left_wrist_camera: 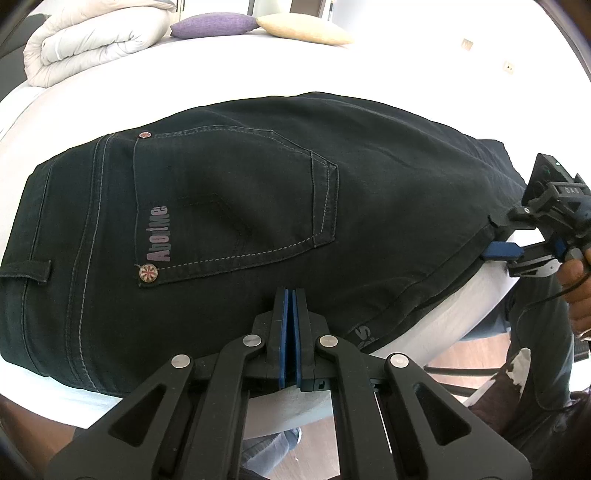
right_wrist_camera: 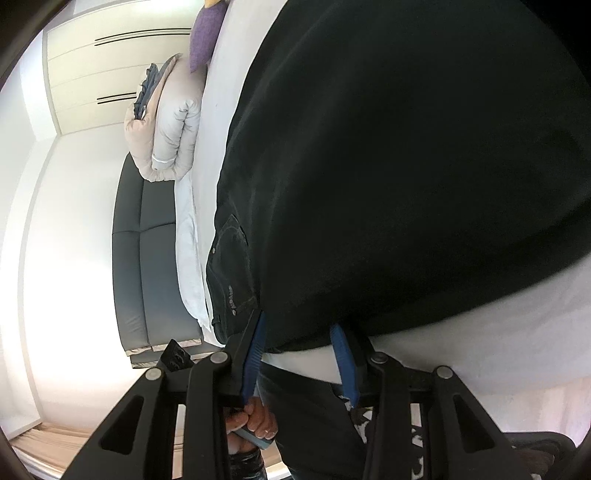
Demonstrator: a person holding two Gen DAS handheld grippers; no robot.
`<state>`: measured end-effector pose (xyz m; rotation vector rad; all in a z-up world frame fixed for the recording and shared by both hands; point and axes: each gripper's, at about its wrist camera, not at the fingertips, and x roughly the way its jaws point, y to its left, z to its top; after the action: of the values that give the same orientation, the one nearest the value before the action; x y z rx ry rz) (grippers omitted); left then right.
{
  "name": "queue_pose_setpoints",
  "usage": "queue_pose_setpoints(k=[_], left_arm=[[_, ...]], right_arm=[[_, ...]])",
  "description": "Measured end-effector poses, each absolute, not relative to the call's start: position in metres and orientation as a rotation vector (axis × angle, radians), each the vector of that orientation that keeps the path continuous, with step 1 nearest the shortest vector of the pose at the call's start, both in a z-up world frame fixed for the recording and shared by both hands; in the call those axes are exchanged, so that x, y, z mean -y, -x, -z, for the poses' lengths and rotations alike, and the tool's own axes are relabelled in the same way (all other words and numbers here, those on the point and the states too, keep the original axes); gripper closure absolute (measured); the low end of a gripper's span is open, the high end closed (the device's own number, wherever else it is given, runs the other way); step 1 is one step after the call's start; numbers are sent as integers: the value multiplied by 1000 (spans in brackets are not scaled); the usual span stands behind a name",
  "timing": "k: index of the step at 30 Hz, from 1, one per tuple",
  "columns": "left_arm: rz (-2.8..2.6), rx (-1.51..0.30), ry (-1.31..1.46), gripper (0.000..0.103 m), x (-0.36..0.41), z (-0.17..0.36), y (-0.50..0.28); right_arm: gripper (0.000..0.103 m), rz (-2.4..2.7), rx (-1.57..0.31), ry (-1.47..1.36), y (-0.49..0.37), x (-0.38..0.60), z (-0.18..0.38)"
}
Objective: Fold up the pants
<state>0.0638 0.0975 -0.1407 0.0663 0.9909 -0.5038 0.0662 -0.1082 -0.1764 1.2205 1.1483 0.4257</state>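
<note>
Left gripper [left_wrist_camera: 290, 295] at the near edge of the black pants [left_wrist_camera: 258, 192], jaws pressed together.

The blue pads meet at the hem of the pants, which lie flat on the white bed [left_wrist_camera: 221, 70], back pocket up; whether cloth is pinched between them cannot be told. The right gripper [right_wrist_camera: 299, 328] has its jaws spread wide, one finger above and one below the pants' edge at the far right.

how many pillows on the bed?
2. A purple pillow at the far edge of the bed, and a cream pillow just right of it. The folded duvet may hide others.
</note>
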Motion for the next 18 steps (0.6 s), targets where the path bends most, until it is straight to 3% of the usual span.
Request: queue_pose_setpoints(k=[4, 7, 18], left_arm=[[503, -992, -72, 101, -97, 140, -63], [506, -993, -76, 101, -97, 140, -62], [500, -1003, -77, 101, -103, 135, -58]], right_arm=[[91, -431, -1162, -1198, -74, 101, 183], [98, -429, -1152, -1144, -72, 98, 184], [100, -424, -1128, -1097, -52, 92, 183]])
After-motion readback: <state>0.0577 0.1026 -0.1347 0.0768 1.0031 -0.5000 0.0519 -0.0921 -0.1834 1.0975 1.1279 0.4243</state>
